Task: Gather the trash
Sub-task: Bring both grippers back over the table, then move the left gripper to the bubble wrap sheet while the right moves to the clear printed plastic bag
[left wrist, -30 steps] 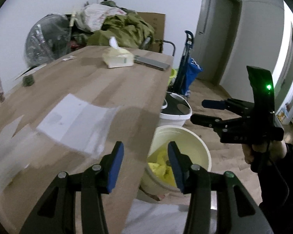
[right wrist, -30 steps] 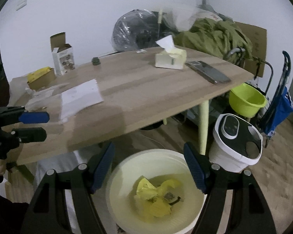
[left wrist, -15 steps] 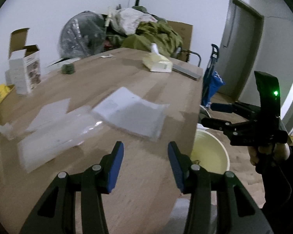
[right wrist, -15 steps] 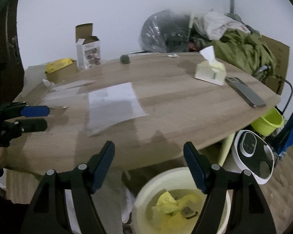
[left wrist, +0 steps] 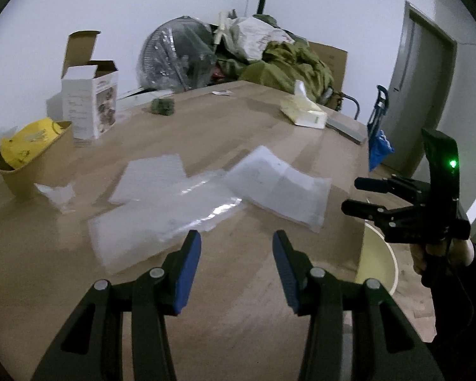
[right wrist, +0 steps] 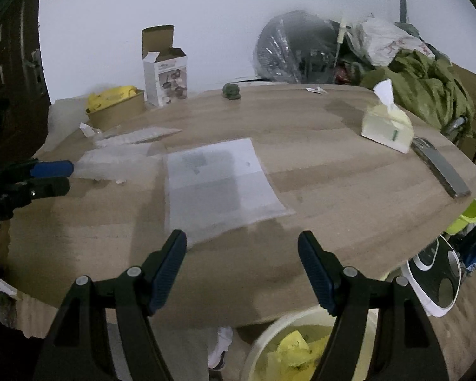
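Both my grippers, left (left wrist: 236,268) and right (right wrist: 241,268), hang open and empty over the wooden table (right wrist: 333,190), near its flat white paper sheet (right wrist: 219,184).

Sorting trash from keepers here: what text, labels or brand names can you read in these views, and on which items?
No text is readable.
White carton: product pictures and print, too blurred.
Paper sheet: grey print, illegible.
Tissue pack: green mark, unreadable.
Yellow wrapper: faint marks, illegible.
Left hand-held gripper: partial white lettering at the frame edge, unreadable.

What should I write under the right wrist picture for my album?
Open right gripper above a wooden table, facing a clear plastic sheet, yellow-filled bin below.
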`<state>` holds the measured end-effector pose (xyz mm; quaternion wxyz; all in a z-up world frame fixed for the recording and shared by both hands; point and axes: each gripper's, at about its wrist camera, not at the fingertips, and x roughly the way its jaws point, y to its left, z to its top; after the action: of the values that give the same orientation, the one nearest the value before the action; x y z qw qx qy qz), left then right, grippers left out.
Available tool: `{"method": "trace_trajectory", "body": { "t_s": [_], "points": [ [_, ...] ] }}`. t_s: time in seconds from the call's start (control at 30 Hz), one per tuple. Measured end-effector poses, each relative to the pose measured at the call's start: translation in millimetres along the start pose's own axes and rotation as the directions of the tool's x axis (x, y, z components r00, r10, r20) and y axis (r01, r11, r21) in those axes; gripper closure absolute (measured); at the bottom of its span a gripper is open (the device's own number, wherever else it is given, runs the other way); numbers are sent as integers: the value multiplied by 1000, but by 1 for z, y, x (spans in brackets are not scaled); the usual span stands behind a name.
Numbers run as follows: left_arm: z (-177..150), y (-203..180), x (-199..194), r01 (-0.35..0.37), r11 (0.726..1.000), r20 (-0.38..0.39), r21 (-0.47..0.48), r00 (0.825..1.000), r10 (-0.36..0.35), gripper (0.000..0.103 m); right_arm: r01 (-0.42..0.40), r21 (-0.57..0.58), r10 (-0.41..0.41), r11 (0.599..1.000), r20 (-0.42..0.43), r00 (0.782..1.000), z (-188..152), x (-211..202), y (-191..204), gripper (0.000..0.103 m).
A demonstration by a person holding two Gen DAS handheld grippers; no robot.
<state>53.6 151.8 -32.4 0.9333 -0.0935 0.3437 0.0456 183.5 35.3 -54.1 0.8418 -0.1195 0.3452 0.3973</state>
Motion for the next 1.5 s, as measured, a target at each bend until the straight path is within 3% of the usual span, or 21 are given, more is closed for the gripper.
{"method": "trace_trajectory", "body": {
  "t_s": [0.4, 0.73, 1.07, 1.5],
  "points": [
    [24, 31, 6, -70, 997, -20, -24, 997, 70, 55, -46, 4, 46, 999, -4, 999, 26, 30, 1, 32],
    [52, 48, 32, -127, 992, -44, -26, 991, 126, 46, -58, 43, 58, 997, -1, 998, 43, 48, -17, 32],
    [64, 67, 80, -167, 986, -145, 8, 975, 166, 45, -55, 58, 55, 997, -7, 998, 59, 64, -33, 32],
    [58, 75, 104, -200, 980, -232, 14, 952, 197, 46, -67, 62, 68, 996, -18, 998, 71, 80, -42, 32]
  ]
}}
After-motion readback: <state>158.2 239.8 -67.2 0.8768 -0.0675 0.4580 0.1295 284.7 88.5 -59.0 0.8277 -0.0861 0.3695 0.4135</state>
